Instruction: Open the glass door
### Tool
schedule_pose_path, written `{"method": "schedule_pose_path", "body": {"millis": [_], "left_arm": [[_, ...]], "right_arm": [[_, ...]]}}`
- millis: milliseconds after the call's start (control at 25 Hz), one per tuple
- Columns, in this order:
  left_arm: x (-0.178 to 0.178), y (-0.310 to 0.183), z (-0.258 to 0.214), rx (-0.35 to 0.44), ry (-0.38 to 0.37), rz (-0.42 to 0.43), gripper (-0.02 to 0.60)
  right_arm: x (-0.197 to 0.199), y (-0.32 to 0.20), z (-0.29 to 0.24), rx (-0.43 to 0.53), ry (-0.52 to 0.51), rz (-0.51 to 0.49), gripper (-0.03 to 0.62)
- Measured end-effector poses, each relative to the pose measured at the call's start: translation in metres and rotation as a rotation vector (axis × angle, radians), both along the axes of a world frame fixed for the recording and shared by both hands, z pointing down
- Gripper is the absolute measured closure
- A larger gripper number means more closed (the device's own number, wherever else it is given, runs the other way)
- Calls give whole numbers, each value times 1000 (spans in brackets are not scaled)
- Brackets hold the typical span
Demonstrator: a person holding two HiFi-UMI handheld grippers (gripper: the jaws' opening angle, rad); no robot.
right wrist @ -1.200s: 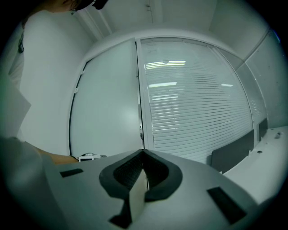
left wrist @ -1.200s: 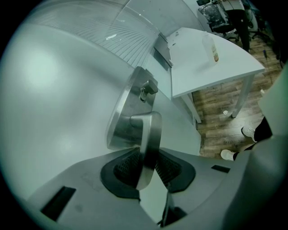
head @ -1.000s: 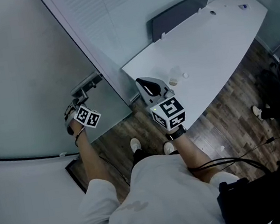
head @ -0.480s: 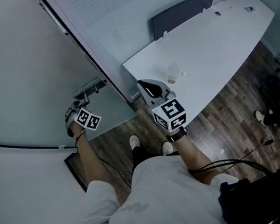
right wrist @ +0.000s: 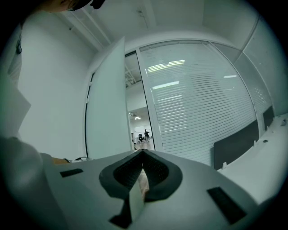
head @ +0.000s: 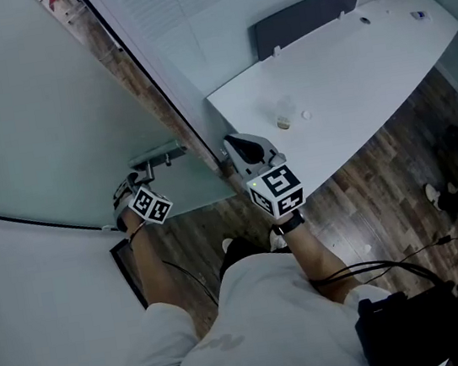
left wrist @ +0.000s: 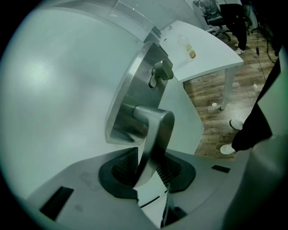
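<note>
Left hand-held gripper (left wrist: 148, 168): clamped on door handle (left wrist: 155, 130).
Right hand-held gripper (right wrist: 141, 173): pressed together, nothing held.
Progress: glass door (head: 24, 123) judged partly opened; wider swing left.

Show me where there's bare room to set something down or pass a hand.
The desk is mostly bare beyond the small bottle. The gap between the glass door and the wall with blinds looks open for a hand. Crowded: the handle, gripped by the left tongs, and the floor with cables at right.
</note>
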State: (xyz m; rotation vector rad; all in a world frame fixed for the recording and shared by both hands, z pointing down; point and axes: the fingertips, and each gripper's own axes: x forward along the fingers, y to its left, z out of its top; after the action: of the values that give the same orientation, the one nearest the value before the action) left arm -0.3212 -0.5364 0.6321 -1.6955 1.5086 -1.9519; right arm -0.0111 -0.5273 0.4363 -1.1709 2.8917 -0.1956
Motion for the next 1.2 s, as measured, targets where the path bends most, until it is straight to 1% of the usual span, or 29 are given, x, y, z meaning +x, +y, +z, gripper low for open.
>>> {"method": "schedule_pose_path", "body": {"millis": [160,320,480,600,680,880,1040,1160,1200], "left_arm": [[1,27,2,-5,-10,2,491],[4,49,-2,10,-20,15,491],[11,79,-9,26,-24,33,491],[5,97,-5,-2,-33,38,491],[2,109,-1,-6,-41,45,491],[2,145,2,21,-48,60,489],[-1,177,4,35,-56,56,488],[-4,199,2,51,-49,48,477],[-4,205,1,53,-48,44,476]], "right_arm": [[-17,15,-5,12,-10,-40,592],[-25,30,-10,20,-24,-47,592],[-22,61,-2,-15,-22,-40,592],[-18,83,8,-44,-2,-30,592],[-14,99,10,-42,14,-27,592],[-5,147,9,-19,23,-29,592],[-20,189,9,22,55,-95,592],[-48,211,-4,88,102,-198,584],[-58,218,-12,114,106,-230,562]]}}
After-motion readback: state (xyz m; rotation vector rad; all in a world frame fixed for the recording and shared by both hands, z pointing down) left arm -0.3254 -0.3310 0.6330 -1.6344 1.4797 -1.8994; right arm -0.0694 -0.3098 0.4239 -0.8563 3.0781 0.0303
